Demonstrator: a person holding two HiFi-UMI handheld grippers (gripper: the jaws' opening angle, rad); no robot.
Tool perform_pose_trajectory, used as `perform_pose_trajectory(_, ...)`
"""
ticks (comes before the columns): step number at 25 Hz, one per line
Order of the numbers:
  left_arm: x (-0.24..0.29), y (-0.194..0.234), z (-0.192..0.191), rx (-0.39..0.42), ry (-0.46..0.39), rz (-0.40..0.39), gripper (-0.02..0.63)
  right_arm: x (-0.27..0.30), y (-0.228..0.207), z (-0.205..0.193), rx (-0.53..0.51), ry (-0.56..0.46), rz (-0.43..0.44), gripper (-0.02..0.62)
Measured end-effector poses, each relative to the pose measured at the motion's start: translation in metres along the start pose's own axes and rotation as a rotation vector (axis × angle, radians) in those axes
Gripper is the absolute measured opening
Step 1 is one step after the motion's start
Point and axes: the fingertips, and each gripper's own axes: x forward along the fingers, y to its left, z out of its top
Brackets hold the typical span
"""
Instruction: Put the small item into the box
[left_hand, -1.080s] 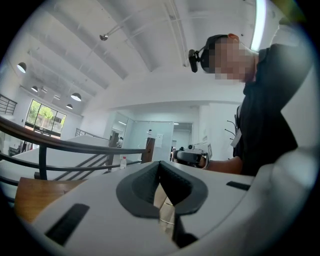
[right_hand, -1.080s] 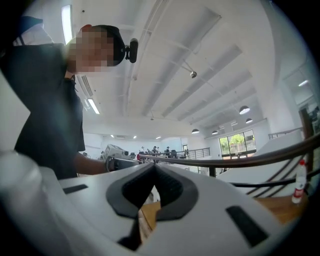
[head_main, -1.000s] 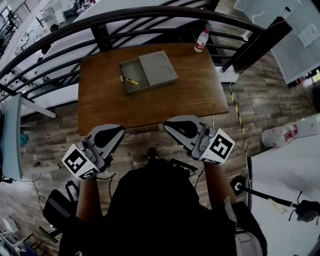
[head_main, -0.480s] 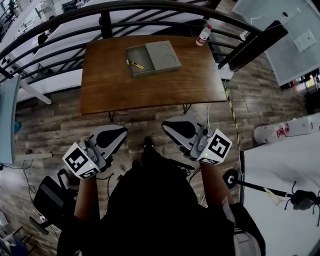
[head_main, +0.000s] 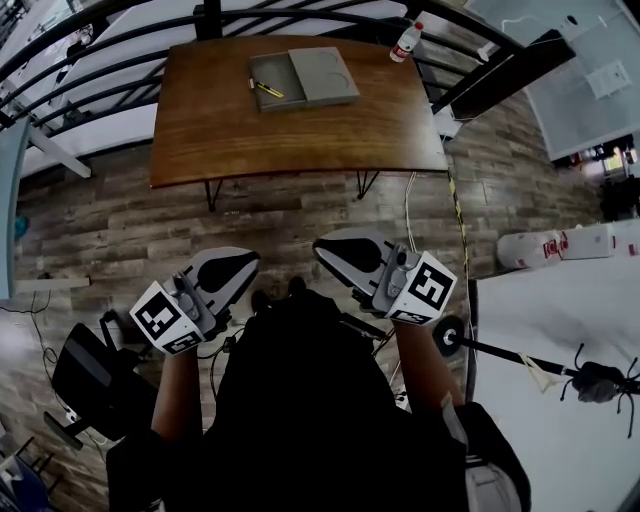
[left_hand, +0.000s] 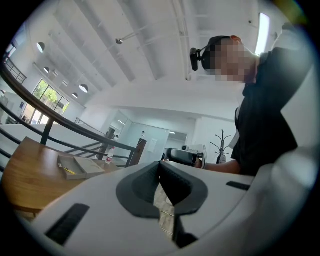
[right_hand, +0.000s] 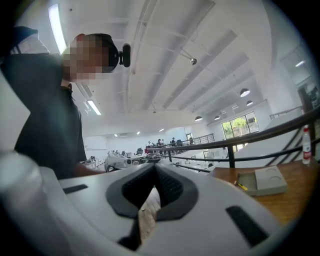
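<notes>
Left gripper (head_main: 222, 272) and right gripper (head_main: 350, 254): jaws closed, holding nothing. The box (head_main: 303, 78) lies on the table (head_main: 300, 135) well ahead of both, item (head_main: 268, 90) in its open tray.

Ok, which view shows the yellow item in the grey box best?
The head view: it looks down on the yellow item lying in the open half of the grey box. The left gripper view shows it small and side-on; the right gripper view only a yellow sliver.

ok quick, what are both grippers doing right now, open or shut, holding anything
Left gripper: shut, jaw tips touching, nothing between them.
Right gripper: shut, jaw tips touching, nothing held.
</notes>
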Motion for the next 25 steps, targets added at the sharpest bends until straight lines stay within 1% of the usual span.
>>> perform_pose_trajectory(2, 0.007, -0.014, -0.001, 0.009, 0.004, -0.011, 0.015, -0.007, 0.005, 0.001, 0.0, 0.002, 0.013, 0.009)
perform_pose_trajectory(5, 0.016, -0.035, -0.006, 0.025, 0.022, -0.022, 0.015, -0.015, 0.019, -0.001, 0.012, 0.014, 0.076, 0.011)
perform_pose_trajectory(8, 0.021, -0.047, -0.008, 0.028, 0.025, -0.005, 0.015, -0.027, 0.031, 0.001, 0.014, 0.007, 0.122, 0.011)
perform_pose_trajectory(11, 0.033, -0.062, -0.008, 0.027, 0.017, 0.01, 0.015, -0.05, 0.04, 0.003, 0.011, -0.004, 0.131, 0.011)
perform_pose_trajectory(15, 0.057, -0.087, -0.019, 0.045, 0.043, 0.002, 0.015, -0.092, 0.046, -0.003, 0.029, -0.023, 0.122, 0.011)
perform_pose_trajectory(19, 0.069, -0.111, -0.022, 0.03, 0.015, -0.006, 0.015, -0.12, 0.053, -0.011, 0.033, -0.02, 0.133, 0.009)
perform_pose_trajectory(25, 0.088, -0.137, -0.048, 0.026, 0.06, -0.014, 0.015, -0.152, 0.061, -0.024, 0.045, -0.032, 0.13, 0.009)
